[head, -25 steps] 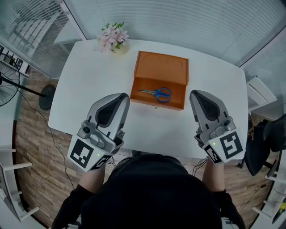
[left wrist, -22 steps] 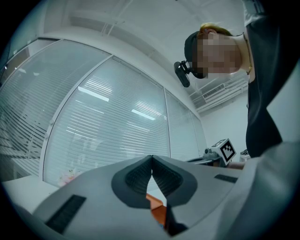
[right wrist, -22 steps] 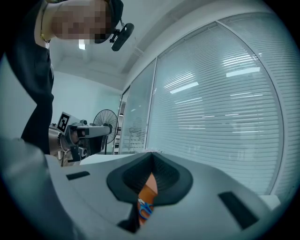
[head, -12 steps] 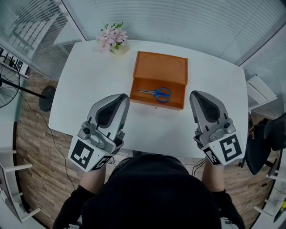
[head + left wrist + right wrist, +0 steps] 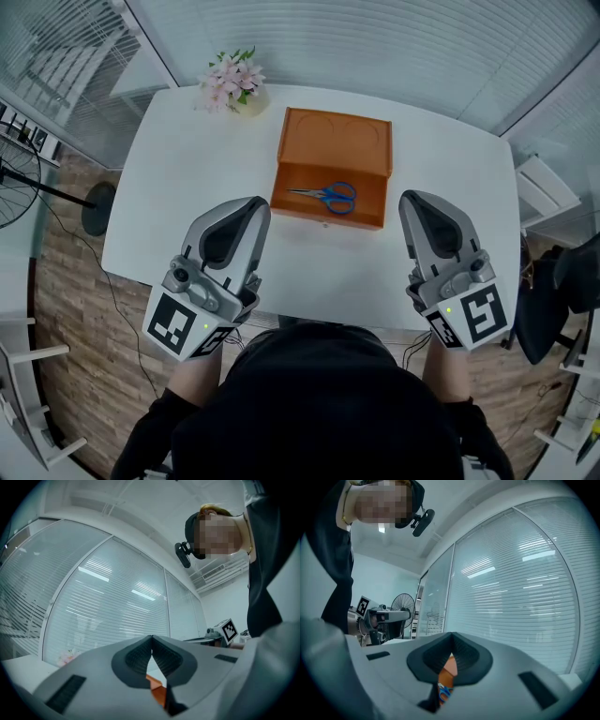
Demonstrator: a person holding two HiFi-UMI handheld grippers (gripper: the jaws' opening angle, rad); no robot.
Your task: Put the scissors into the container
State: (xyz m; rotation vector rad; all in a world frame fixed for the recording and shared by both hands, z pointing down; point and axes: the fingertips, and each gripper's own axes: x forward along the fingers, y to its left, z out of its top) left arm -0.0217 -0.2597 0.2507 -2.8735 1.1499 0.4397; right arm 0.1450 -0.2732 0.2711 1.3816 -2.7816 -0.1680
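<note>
Progress: scissors (image 5: 328, 195) already inside orange container (image 5: 323, 217), 12 o'clock | my left gripper (image 5: 255, 202), right gripper (image 5: 412, 197): both closed, empty

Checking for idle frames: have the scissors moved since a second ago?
No. The scissors lie at the same spot inside the orange container, handles toward its right wall.

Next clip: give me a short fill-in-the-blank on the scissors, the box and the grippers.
The scissors lie inside the ____ container.
The left gripper and the right gripper both have their jaws ____.
The flowers stand at the table's far ____ corner.
Missing words: orange; shut; left.
</note>
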